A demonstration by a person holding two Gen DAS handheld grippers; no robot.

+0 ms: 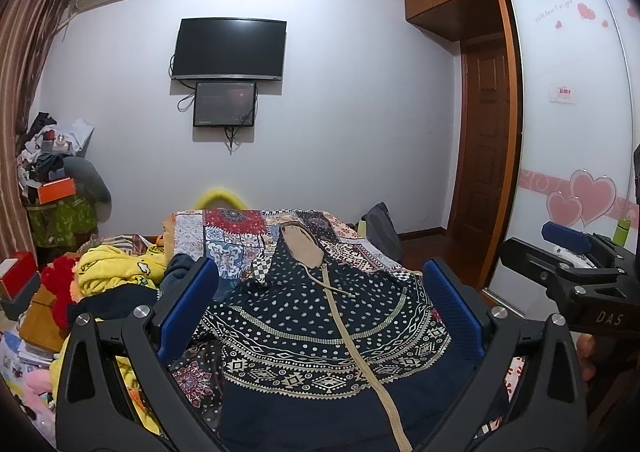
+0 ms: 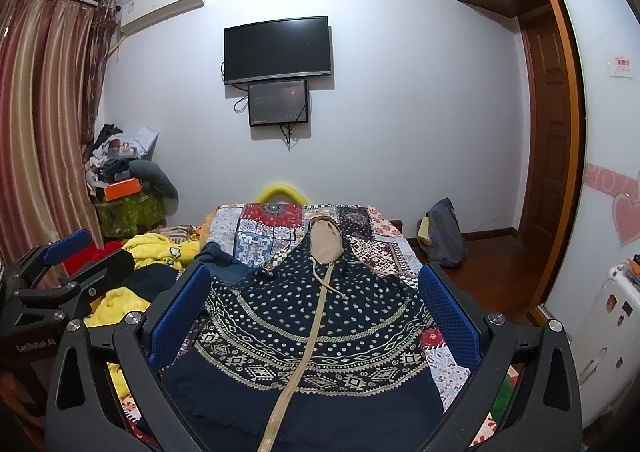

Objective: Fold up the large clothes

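A navy hooded jacket (image 1: 320,328) (image 2: 316,332) with white dots, beige patterned bands and a beige zip lies spread flat on the bed, its tan-lined hood (image 1: 304,248) (image 2: 326,246) pointing to the far end. My left gripper (image 1: 320,306) hovers over it, open, nothing between its blue pads (image 1: 188,304). My right gripper (image 2: 314,310) is likewise open above the jacket and holds nothing. In the left wrist view the right gripper (image 1: 576,252) shows at the right edge; in the right wrist view the left gripper (image 2: 60,264) shows at the left.
A patchwork quilt (image 1: 240,236) (image 2: 272,228) covers the bed. Yellow and dark clothes (image 1: 116,272) (image 2: 156,252) are heaped on the left. A cluttered stack (image 2: 120,187) stands by the curtain. A bag (image 2: 444,236) sits on the floor to the right, near the wardrobe door (image 1: 572,131).
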